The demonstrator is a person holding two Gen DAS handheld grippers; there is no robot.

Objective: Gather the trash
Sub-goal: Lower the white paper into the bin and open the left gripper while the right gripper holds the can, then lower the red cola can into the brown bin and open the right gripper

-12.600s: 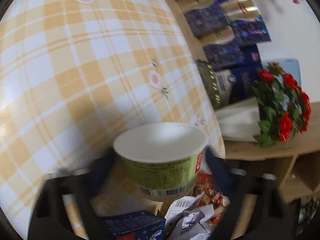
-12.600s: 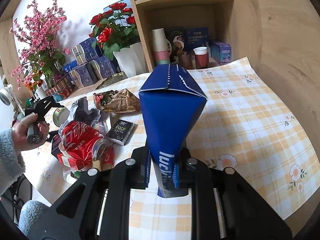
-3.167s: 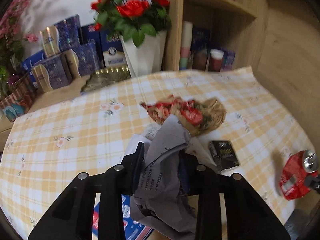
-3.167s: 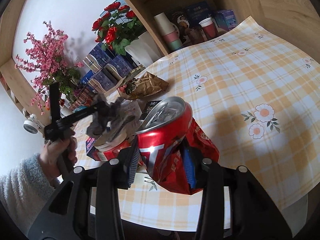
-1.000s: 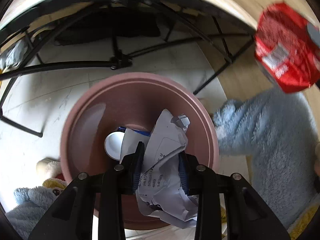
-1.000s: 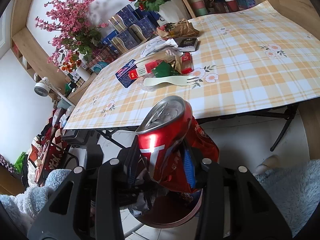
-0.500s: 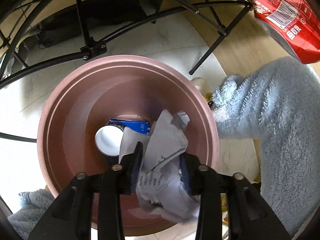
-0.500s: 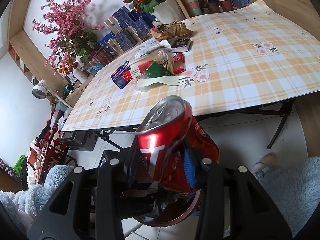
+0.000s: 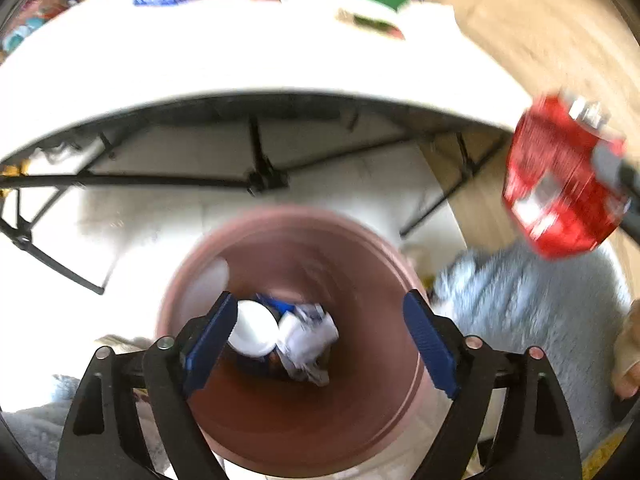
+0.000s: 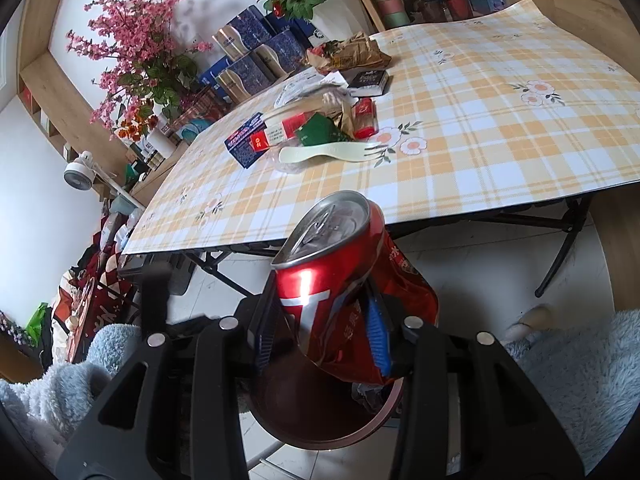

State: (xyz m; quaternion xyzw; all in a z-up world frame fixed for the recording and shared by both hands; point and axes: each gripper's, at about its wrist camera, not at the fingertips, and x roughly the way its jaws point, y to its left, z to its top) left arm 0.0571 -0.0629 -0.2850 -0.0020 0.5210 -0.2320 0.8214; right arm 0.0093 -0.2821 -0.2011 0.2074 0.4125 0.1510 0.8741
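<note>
My left gripper (image 9: 316, 340) is open and empty above the brown trash bin (image 9: 312, 412). Crumpled grey paper (image 9: 308, 334), a white cup (image 9: 254, 330) and a blue carton lie at the bin's bottom. My right gripper (image 10: 320, 332) is shut on a crushed red can (image 10: 332, 268) with a red wrapper (image 10: 404, 320), held above the bin (image 10: 320, 424); the can also shows at the right of the left wrist view (image 9: 560, 184). More trash lies on the checked table (image 10: 480, 128): a blue-red box (image 10: 256, 140), a cream fork (image 10: 332, 150), a brown wrapper (image 10: 348, 56), a black packet (image 10: 366, 80).
The folding table's black legs (image 10: 560, 256) stand beside the bin on the white tile floor. A rose pot (image 10: 328, 4), blue tins (image 10: 256, 52) and pink blossoms (image 10: 136, 52) line the table's far side. The person's blue fleece sleeves (image 10: 580, 380) flank the bin.
My left gripper has opened and the crumpled paper has dropped into the bin. The left view has tilted up towards the table edge. The right gripper still holds the can over the bin.
</note>
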